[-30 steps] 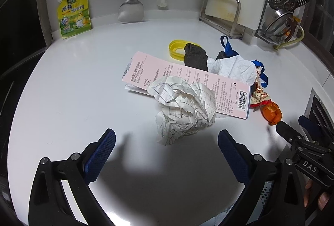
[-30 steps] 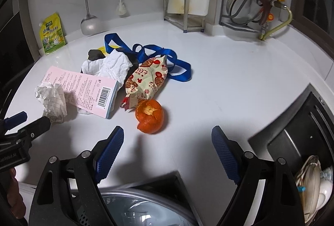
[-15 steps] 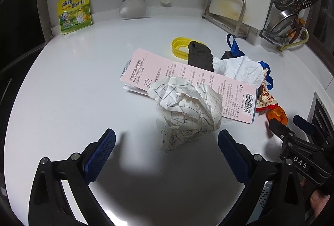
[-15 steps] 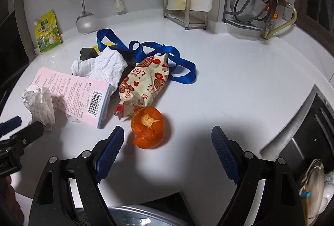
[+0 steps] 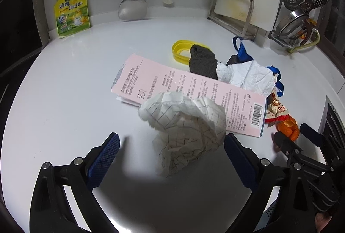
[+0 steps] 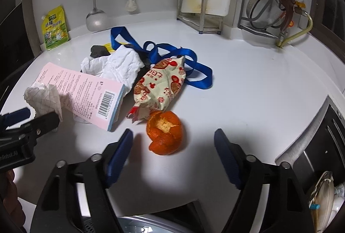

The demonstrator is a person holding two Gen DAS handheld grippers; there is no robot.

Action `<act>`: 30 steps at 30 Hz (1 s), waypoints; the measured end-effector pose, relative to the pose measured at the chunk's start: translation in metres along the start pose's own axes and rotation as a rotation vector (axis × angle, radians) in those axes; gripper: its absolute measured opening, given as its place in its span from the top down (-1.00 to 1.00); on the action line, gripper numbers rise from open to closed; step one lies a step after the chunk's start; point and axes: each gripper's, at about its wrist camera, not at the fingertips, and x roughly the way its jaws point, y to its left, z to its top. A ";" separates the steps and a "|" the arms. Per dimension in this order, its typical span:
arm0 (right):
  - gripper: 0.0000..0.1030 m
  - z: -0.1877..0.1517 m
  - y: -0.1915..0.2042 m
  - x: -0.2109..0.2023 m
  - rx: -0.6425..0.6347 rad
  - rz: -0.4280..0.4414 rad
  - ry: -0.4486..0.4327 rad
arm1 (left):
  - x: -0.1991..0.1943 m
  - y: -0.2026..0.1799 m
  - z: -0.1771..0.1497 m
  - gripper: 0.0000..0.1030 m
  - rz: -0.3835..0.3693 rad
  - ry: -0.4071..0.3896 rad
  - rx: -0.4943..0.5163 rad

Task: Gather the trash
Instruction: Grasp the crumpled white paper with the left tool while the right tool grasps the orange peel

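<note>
While both claws hang over the white surface (image 5: 64,86) with nothing held, the step in hand looks like a double pick: paper on the left, peel on the right.

The left claw (image 5: 171,152) is spread wide, and the crumpled paper (image 5: 183,125) sits between its pads without either one touching. The paper is a lumpy wad with no clear long axis, its loose upper flap overlapping the near edge of the pink box (image 5: 187,90). To do this well, I'd judge the claw should drop until the pads flank the wad's thick lower part, then squeeze slowly so it compresses rather than squirts out, and lift clear of the box so that is not dragged along. The box is the one long thing here: flat, running from far left to near right, its barcode end towards the peel.

Right of it lie a white tissue (image 6: 116,65), a printed wrapper (image 6: 160,86) pointing its red crimped end near-left, and a blue strap (image 6: 194,75).

The right claw (image 6: 173,146) has just been closing in, yet stands clear of the orange peel (image 6: 165,132) between its pads. The peel sits cupped, opening up and leaning far. Gripping low across its round body should keep the flaps from tearing.
</note>
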 end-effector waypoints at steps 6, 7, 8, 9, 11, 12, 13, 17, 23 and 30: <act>0.17 0.000 0.002 0.000 -0.008 0.024 0.005 | 0.004 -0.006 0.000 0.03 -0.029 0.013 0.025; 0.25 0.000 0.002 0.000 -0.006 0.026 0.003 | 0.004 -0.006 0.000 0.07 -0.036 0.012 0.025; 0.35 0.000 0.002 0.000 -0.005 0.026 0.001 | 0.003 -0.006 -0.001 0.12 -0.036 0.006 0.026; 0.40 -0.001 0.002 -0.001 -0.005 0.032 0.000 | 0.001 -0.006 -0.002 0.17 -0.037 -0.003 0.028; 0.45 -0.001 0.002 -0.002 -0.005 0.035 -0.004 | -0.002 -0.006 -0.002 0.19 -0.038 -0.011 0.034; 0.46 -0.002 0.002 -0.003 -0.002 0.039 -0.004 | -0.004 -0.006 -0.003 0.20 -0.040 -0.013 0.035; 0.47 -0.003 0.001 -0.004 0.003 0.044 -0.005 | -0.005 -0.005 -0.004 0.20 -0.041 -0.014 0.036; 0.47 -0.010 -0.003 -0.011 0.031 0.052 -0.012 | -0.015 -0.005 -0.010 0.20 -0.047 -0.028 0.043; 0.48 -0.027 -0.011 -0.027 0.090 0.064 -0.019 | -0.035 -0.008 -0.023 0.20 -0.053 -0.054 0.064; 0.48 -0.052 -0.006 -0.055 0.131 0.065 -0.032 | -0.061 -0.018 -0.046 0.20 -0.061 -0.080 0.103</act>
